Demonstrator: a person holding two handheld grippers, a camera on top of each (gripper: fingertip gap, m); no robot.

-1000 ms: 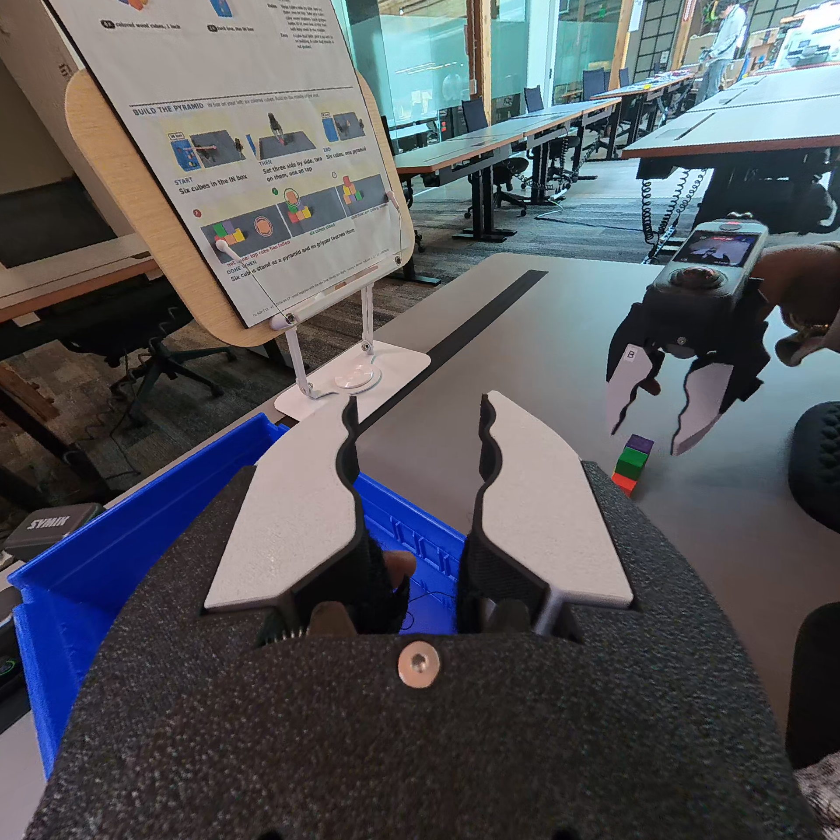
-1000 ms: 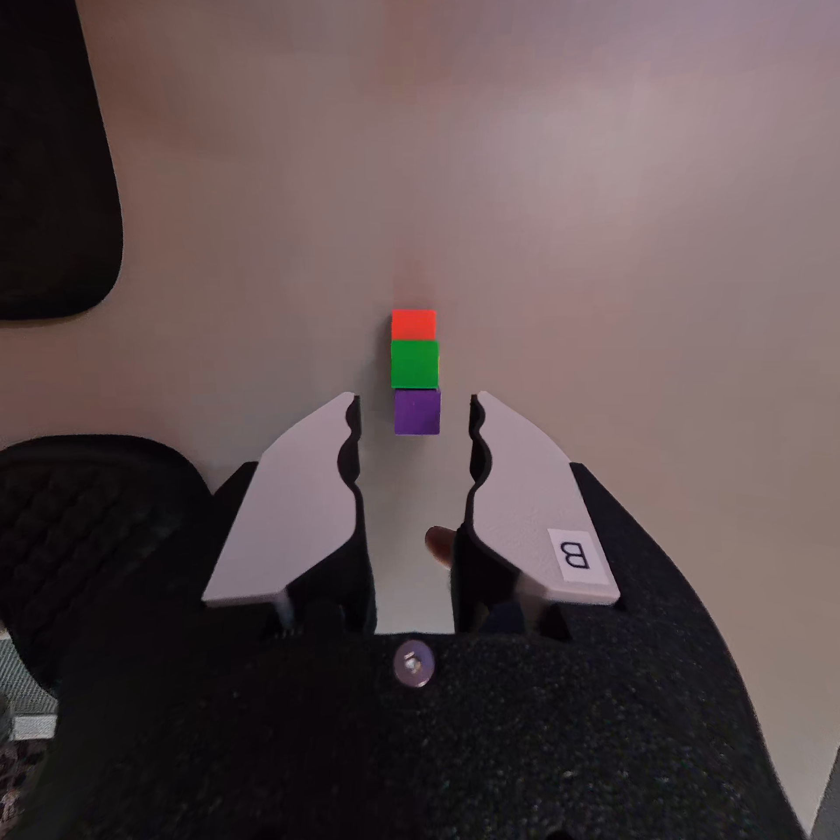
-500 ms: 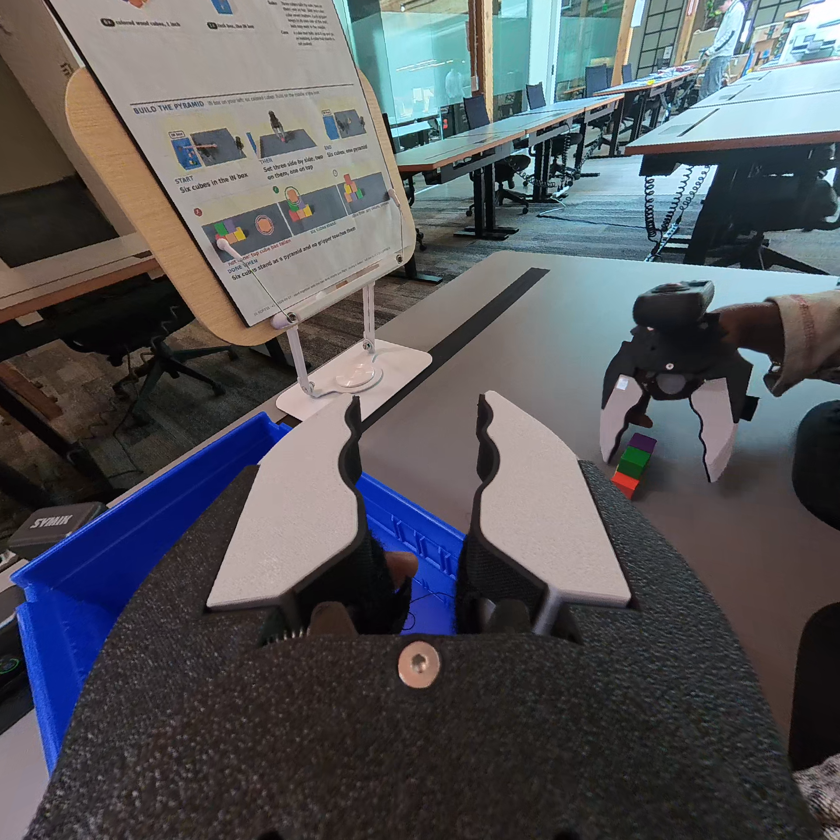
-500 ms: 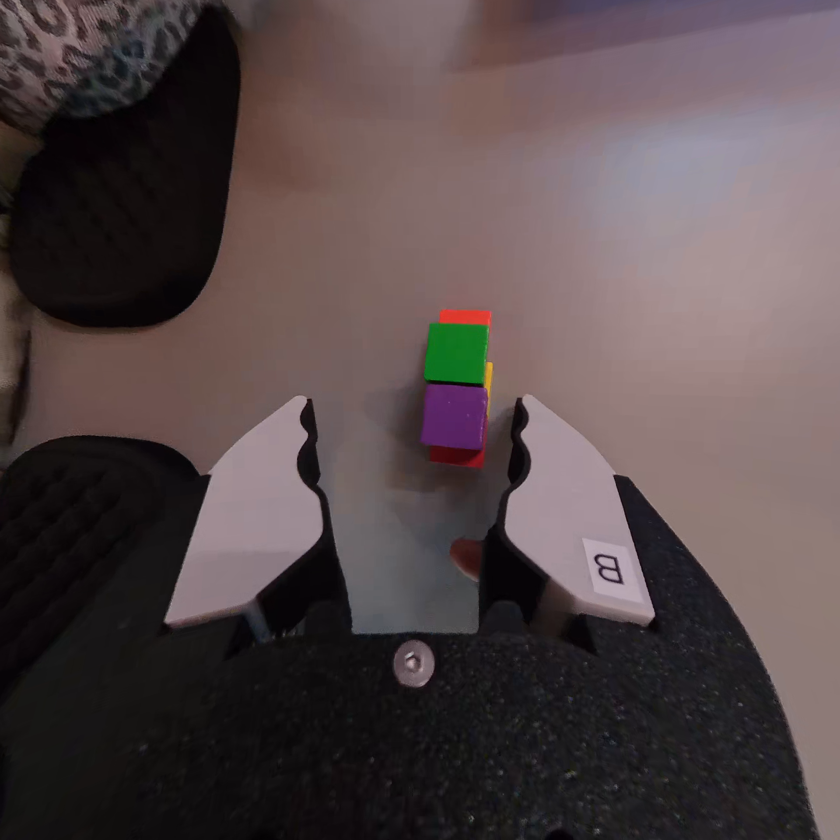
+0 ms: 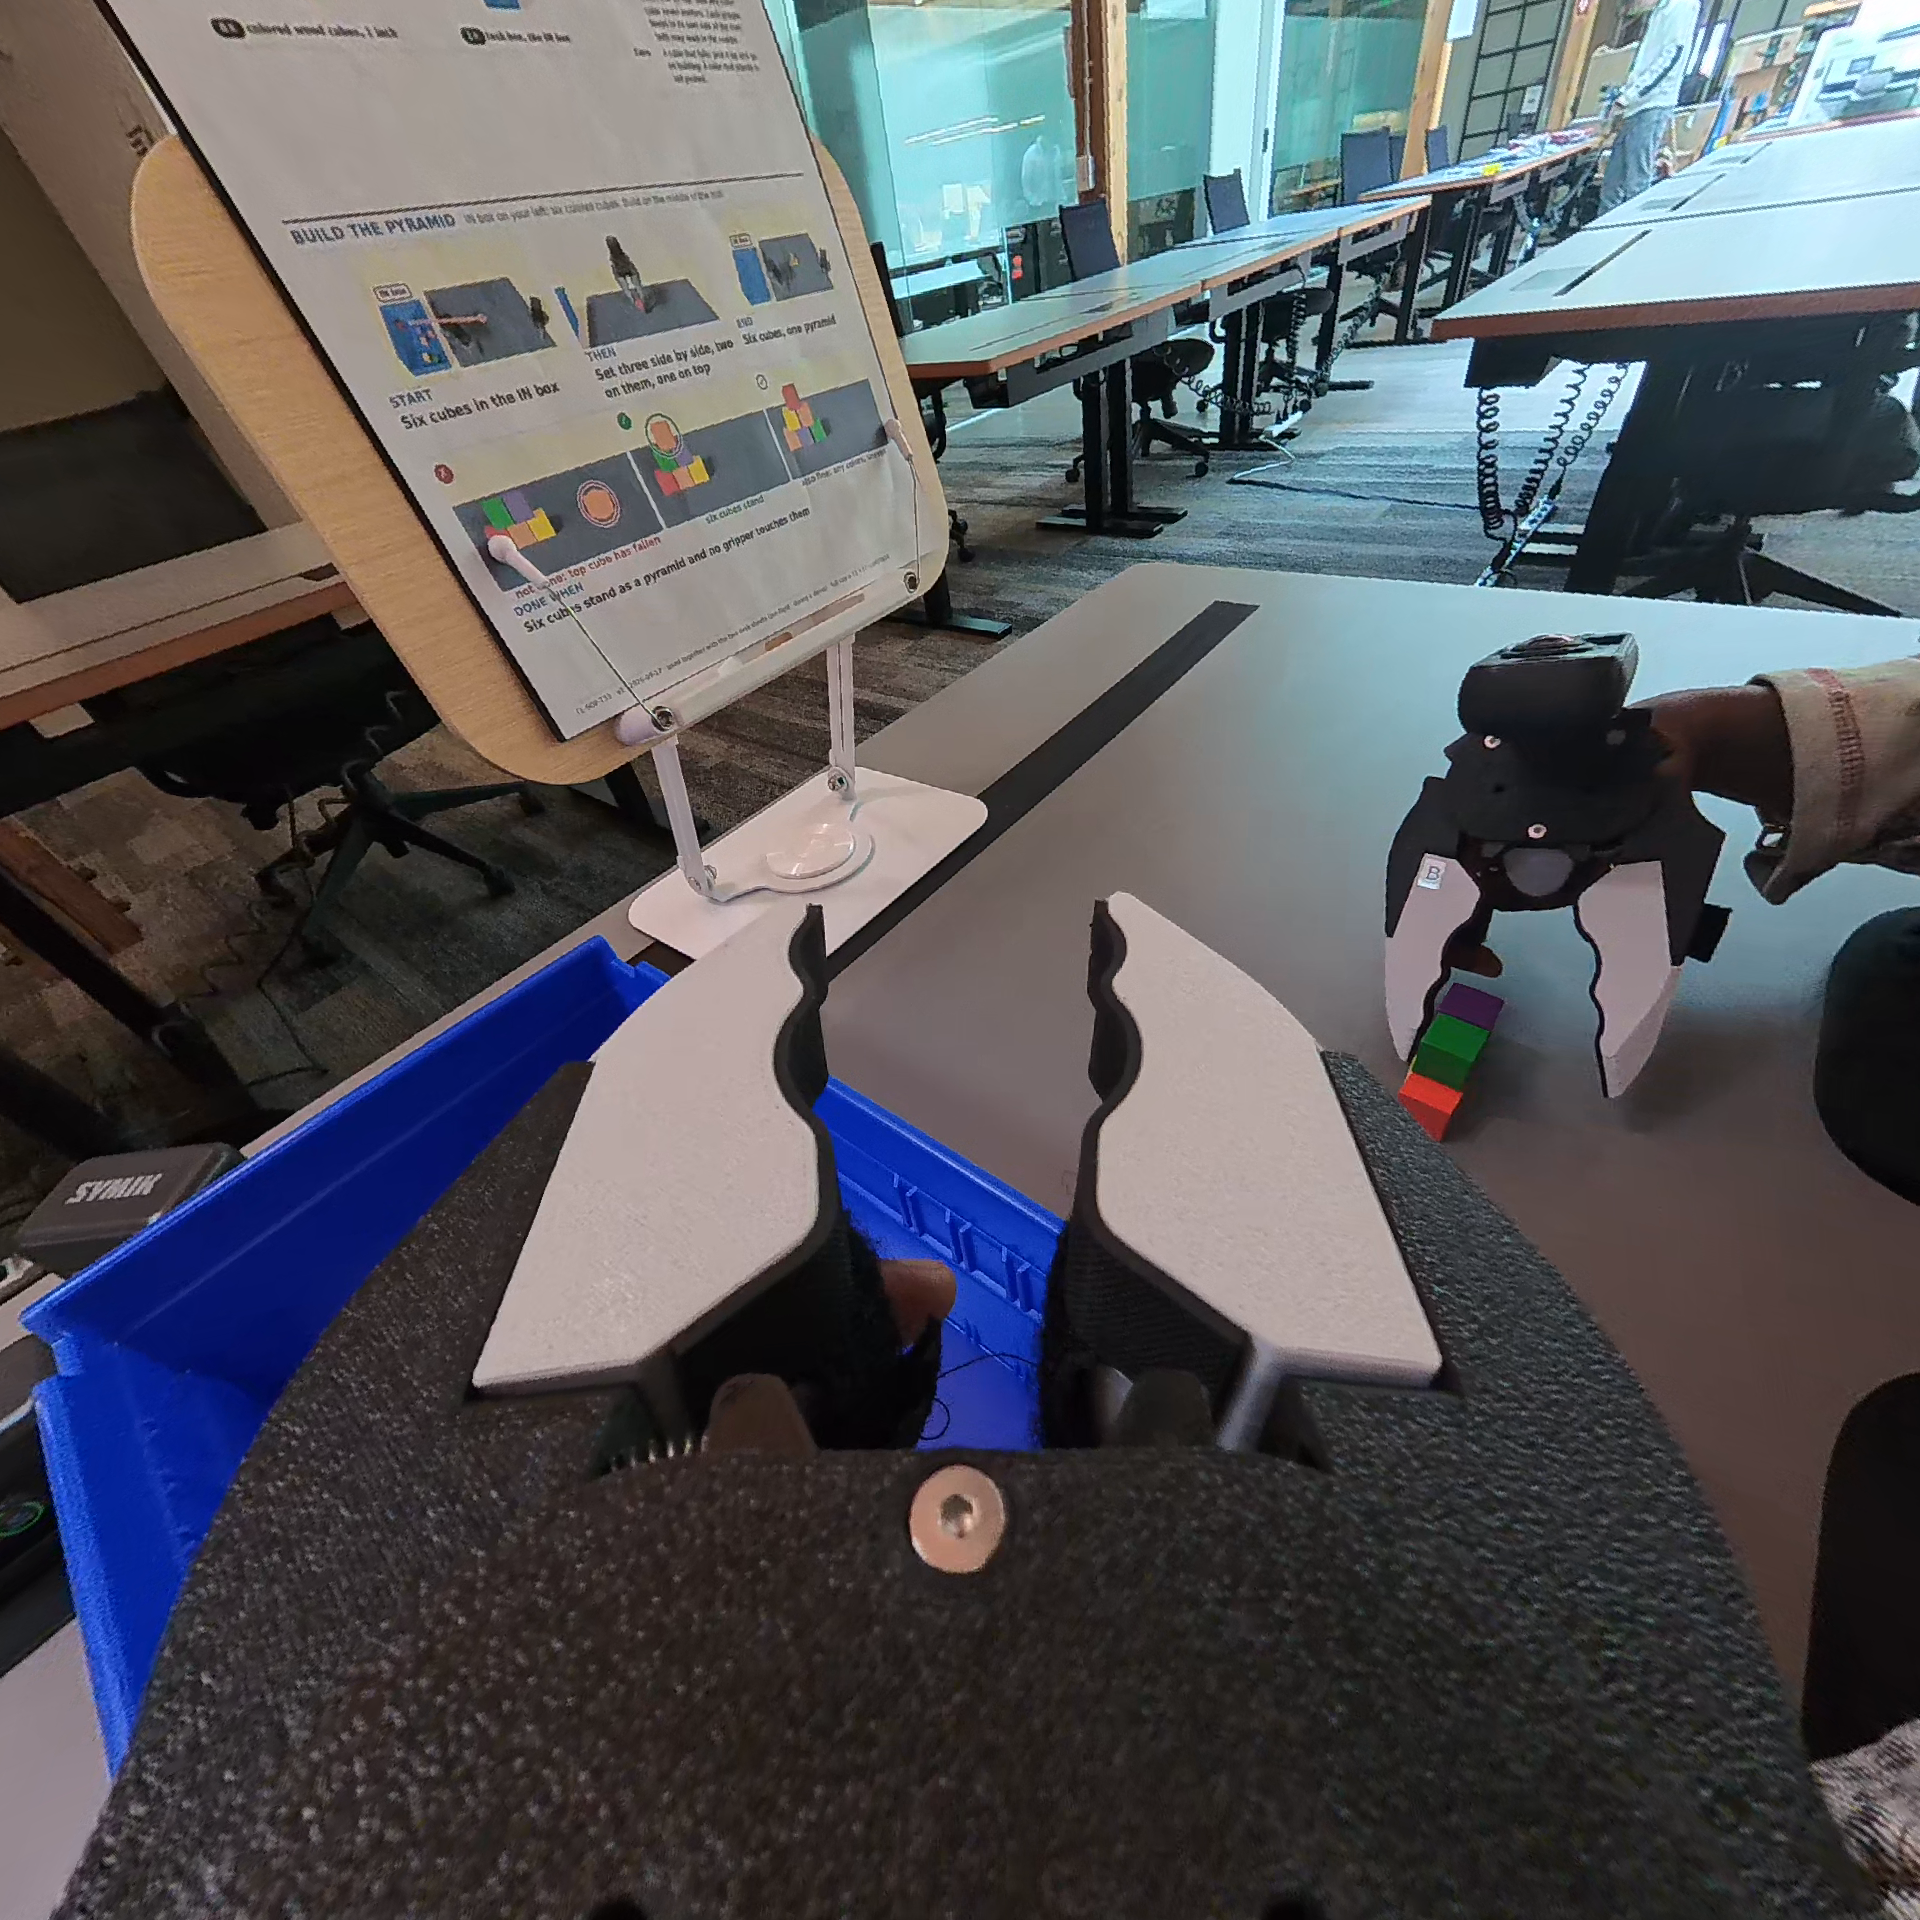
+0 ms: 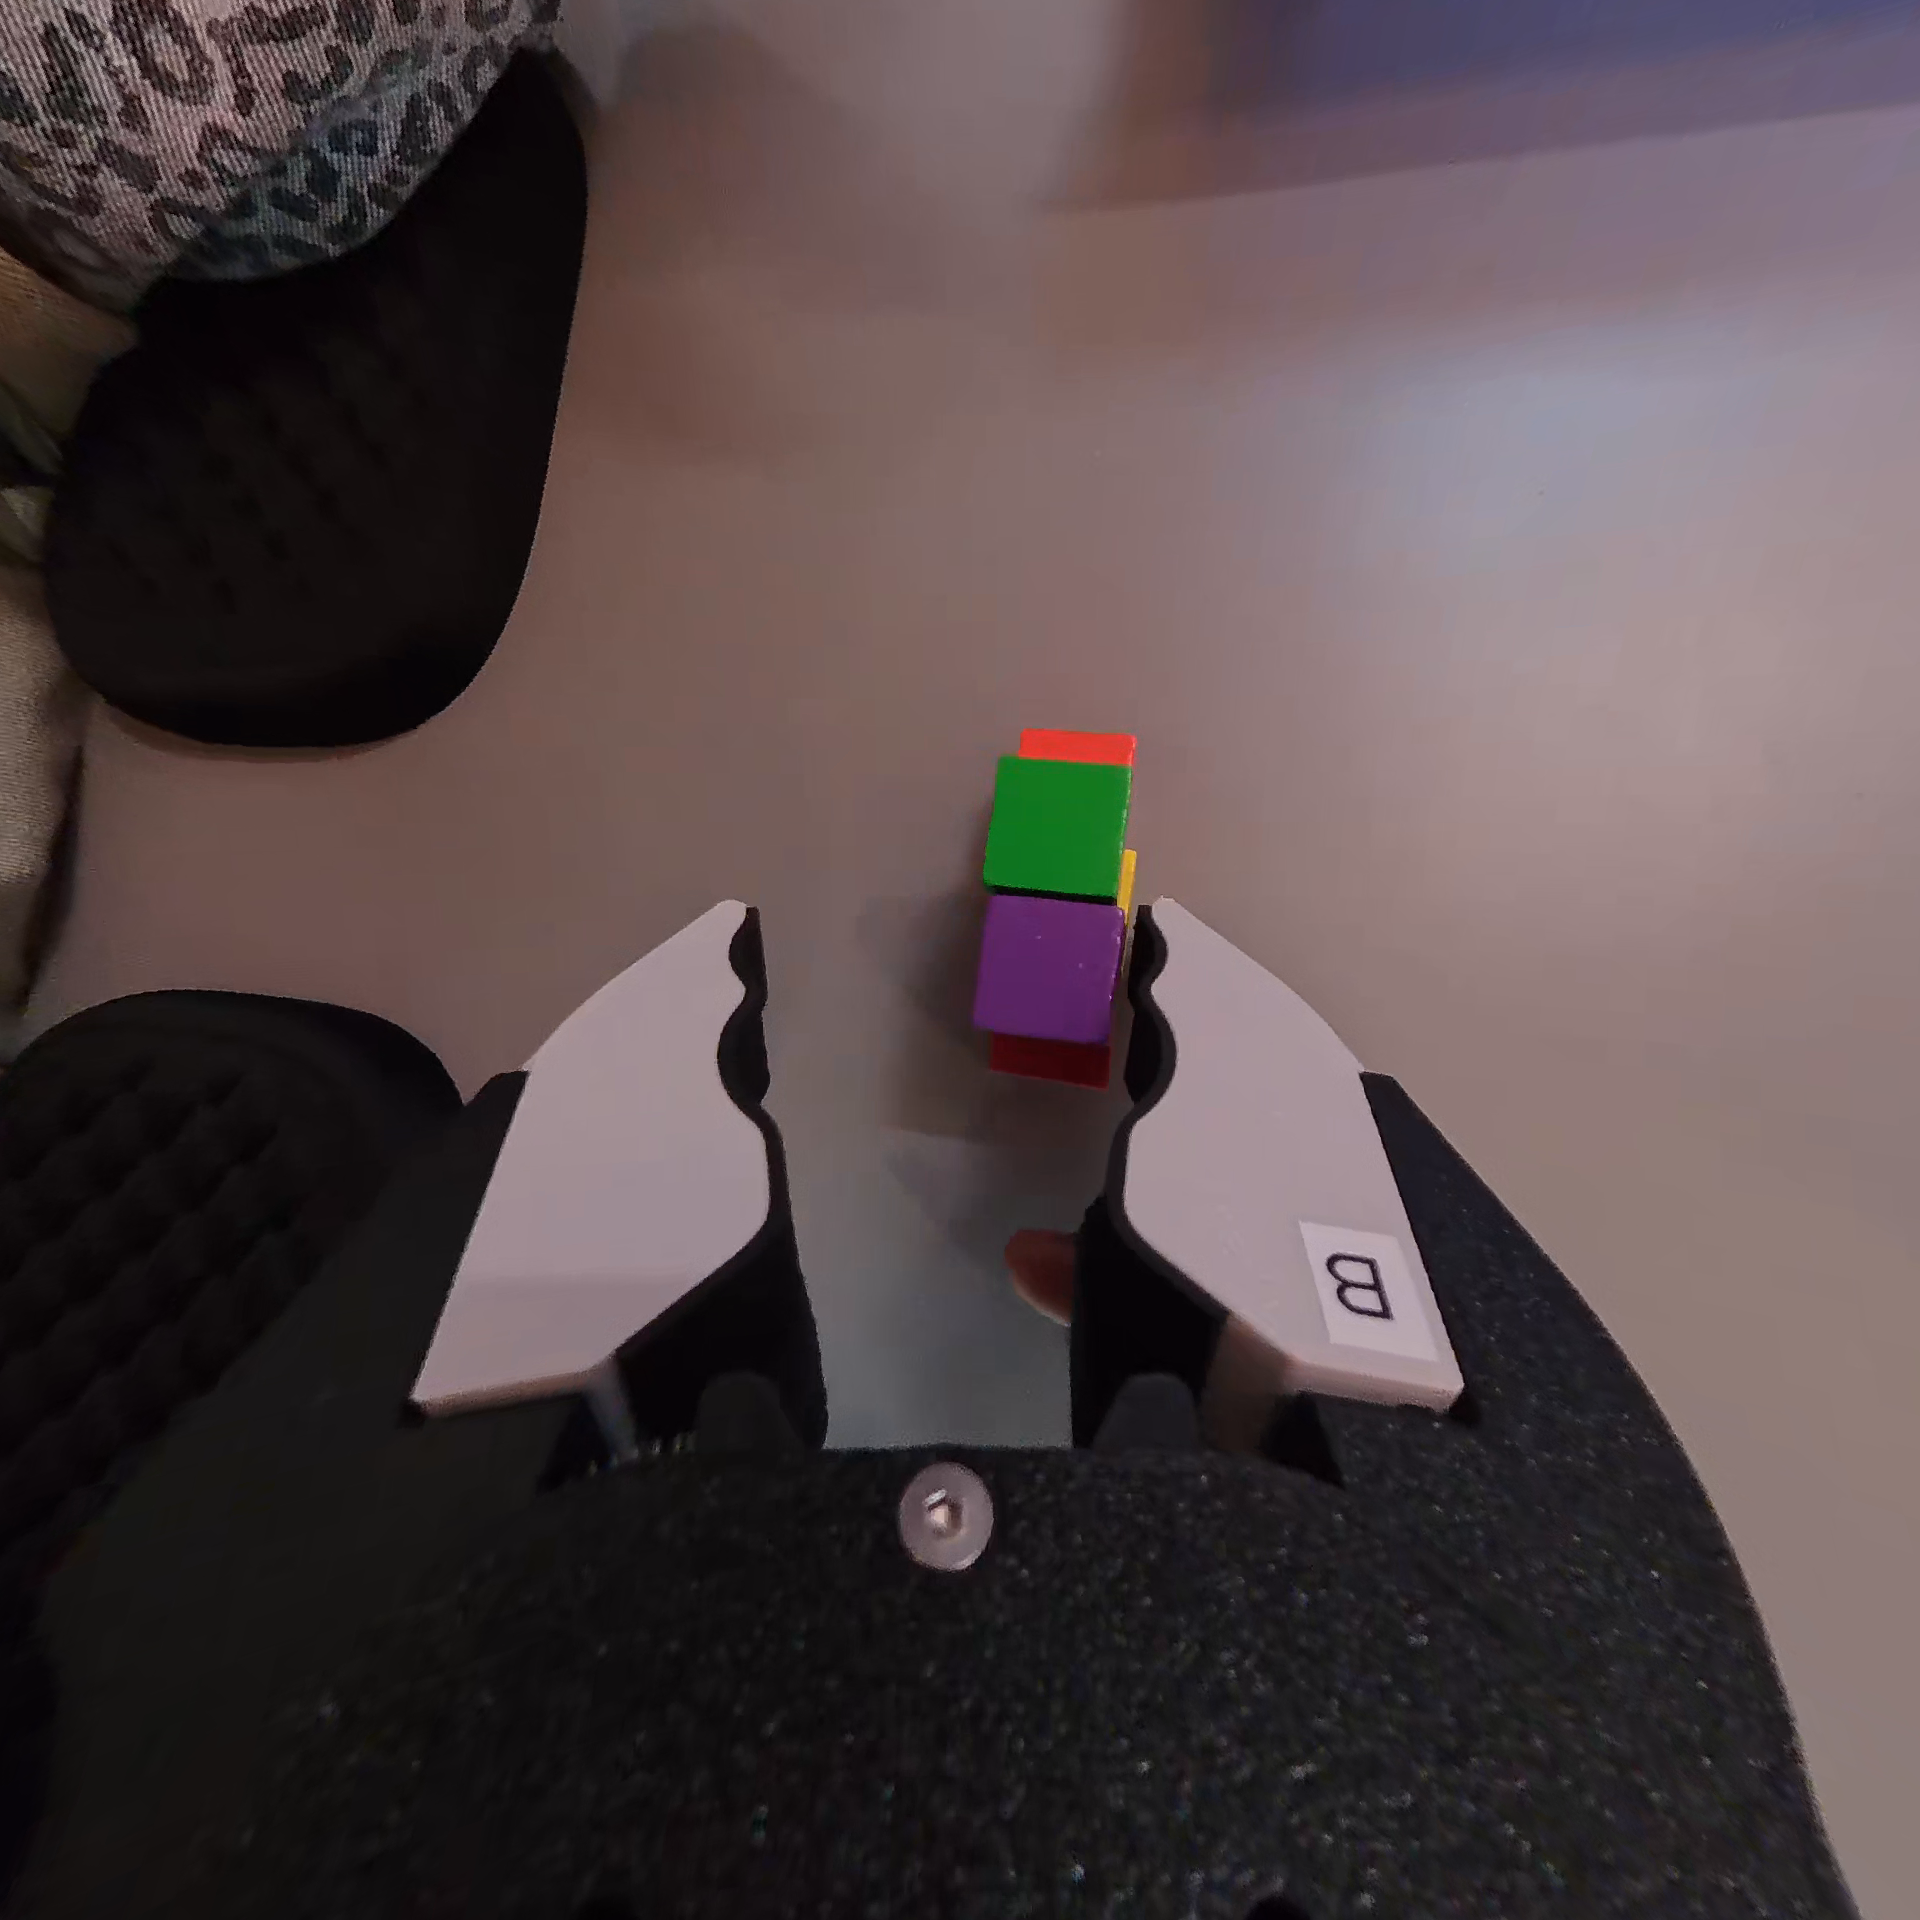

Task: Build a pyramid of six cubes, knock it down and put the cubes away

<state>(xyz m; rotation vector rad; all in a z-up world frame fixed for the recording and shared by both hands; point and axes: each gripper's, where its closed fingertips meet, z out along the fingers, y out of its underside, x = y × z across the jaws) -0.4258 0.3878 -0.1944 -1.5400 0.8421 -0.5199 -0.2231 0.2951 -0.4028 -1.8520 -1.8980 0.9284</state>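
Observation:
On the grey table (image 5: 1247, 748) a stack of cubes stands in a line. In the right wrist view a purple cube (image 6: 1049, 971) and a green cube (image 6: 1060, 826) sit on a lower row: a red cube (image 6: 1078, 746) at the far end, a yellow sliver (image 6: 1128, 878), and a dark red cube (image 6: 1049, 1062) at the near end. My right gripper (image 6: 945, 914) is open above them, its right fingertip (image 6: 1153, 935) right beside the purple cube. The stack (image 5: 1452, 1044) and right gripper (image 5: 1527, 1039) also show in the left wrist view. My left gripper (image 5: 954, 914) is open and empty over the blue bin (image 5: 312, 1226).
An instruction board (image 5: 540, 364) on a white stand (image 5: 810, 852) stands at the table's far left edge. Black chair armrests (image 6: 312, 416) lie at the left of the right wrist view. More desks and chairs fill the room behind.
My right gripper has come down and tilted over the cubes, and its jaws have opened wider, with the right finger now beside the purple cube. The left gripper has not moved.

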